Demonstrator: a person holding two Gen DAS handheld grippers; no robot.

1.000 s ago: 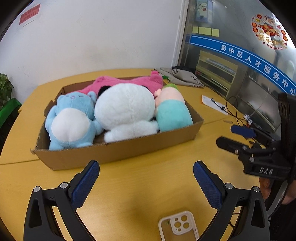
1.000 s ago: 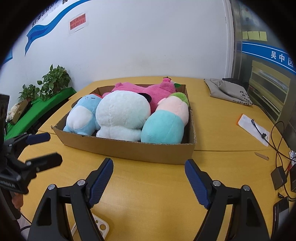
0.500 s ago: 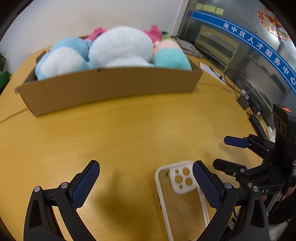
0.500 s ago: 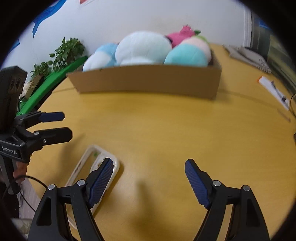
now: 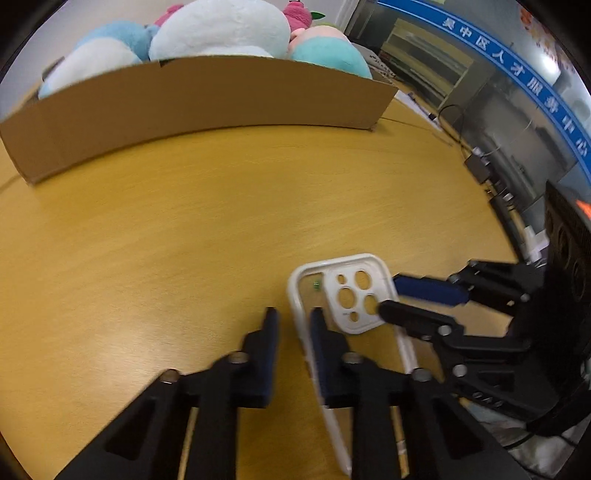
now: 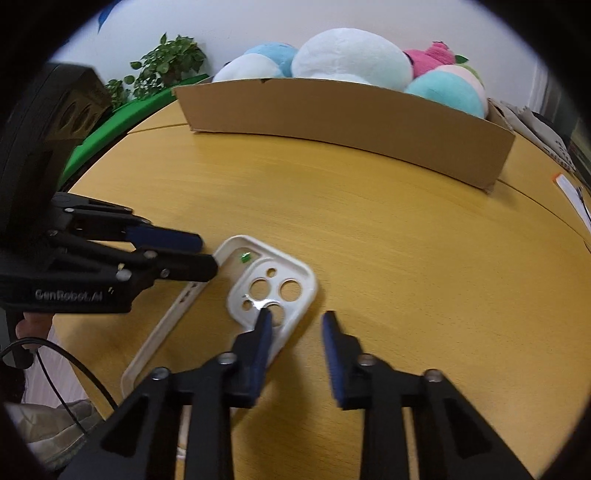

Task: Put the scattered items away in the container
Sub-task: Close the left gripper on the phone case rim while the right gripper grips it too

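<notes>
**Both grippers close in on the phone case**

Left wrist view: the left gripper (image 5: 293,321) has just been closing, its jaws straddling the white phone case's (image 5: 354,295) left rim on the table (image 5: 184,221). Only the right wrist view shows a plant (image 6: 166,62), while the right gripper (image 6: 295,321), also narrowing, straddles the right rim. Whether either grips, cannot be told. The plush-filled cardboard box (image 6: 351,122) stands beyond.

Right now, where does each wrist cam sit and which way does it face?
Left wrist: on the left gripper, tilted down at the table and phone case; its jaws, just closing, straddle the case's left rim; right gripper shows at right.
Right wrist: on the right gripper, same tilt; jaws, just closing, straddle the case's right edge; left gripper shows at left.
Shared: case, cardboard box of plush toys, both grippers.
</notes>
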